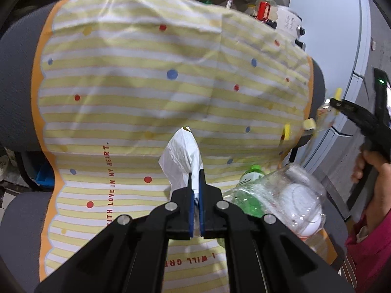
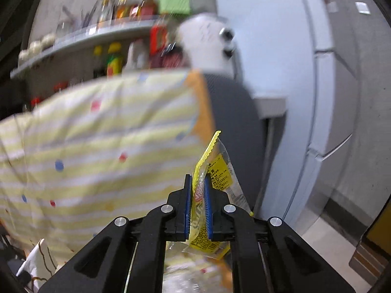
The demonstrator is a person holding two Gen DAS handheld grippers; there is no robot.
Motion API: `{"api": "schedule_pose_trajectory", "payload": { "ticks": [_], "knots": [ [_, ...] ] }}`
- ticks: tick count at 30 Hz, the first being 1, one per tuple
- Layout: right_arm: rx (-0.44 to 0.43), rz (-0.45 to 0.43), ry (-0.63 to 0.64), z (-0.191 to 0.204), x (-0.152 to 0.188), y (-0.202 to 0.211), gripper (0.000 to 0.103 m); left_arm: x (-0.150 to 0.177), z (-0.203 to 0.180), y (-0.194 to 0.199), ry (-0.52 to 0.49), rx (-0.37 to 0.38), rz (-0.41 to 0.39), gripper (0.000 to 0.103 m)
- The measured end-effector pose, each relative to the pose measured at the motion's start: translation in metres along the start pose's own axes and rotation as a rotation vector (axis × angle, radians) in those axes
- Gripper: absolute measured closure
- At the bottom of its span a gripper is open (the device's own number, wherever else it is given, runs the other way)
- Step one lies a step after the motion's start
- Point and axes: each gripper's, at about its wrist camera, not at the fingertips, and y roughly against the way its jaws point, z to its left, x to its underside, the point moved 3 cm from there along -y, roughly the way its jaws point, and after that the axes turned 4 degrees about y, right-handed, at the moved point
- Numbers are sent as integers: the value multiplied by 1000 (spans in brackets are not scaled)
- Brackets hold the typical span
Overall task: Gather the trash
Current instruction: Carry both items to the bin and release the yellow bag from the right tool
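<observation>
Over a chair draped in a striped cloth (image 1: 136,78), the left claw (image 1: 195,188) pinches a white tissue (image 1: 182,156) upright; beside it lies a clear bottle (image 1: 276,195). At right, the right claw (image 2: 198,195) clamps a yellow wrapper (image 2: 220,168) clear of the chair. Both grips should hold firm and carry steadily to the bin.

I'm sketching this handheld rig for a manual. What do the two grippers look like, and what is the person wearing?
Both the left gripper and the right gripper are matte black, with angular linkage arms joined by round silver pins. Their fingers are flat black plates lined with blue pads. Seen from the left wrist camera, the right one has a black handle with a small green light. The person wears a dark pink garment.
</observation>
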Motion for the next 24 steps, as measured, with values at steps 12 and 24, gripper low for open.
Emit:
{"api": "schedule_pose_trajectory", "payload": {
  "ticks": [12, 24],
  "knots": [
    [-42, -42, 25, -96, 26, 153, 93, 11, -92, 95, -105, 149, -103, 102],
    [-8, 96, -45, -173, 149, 249, 92, 123, -212, 120, -285, 371, -14, 102]
  ]
}}
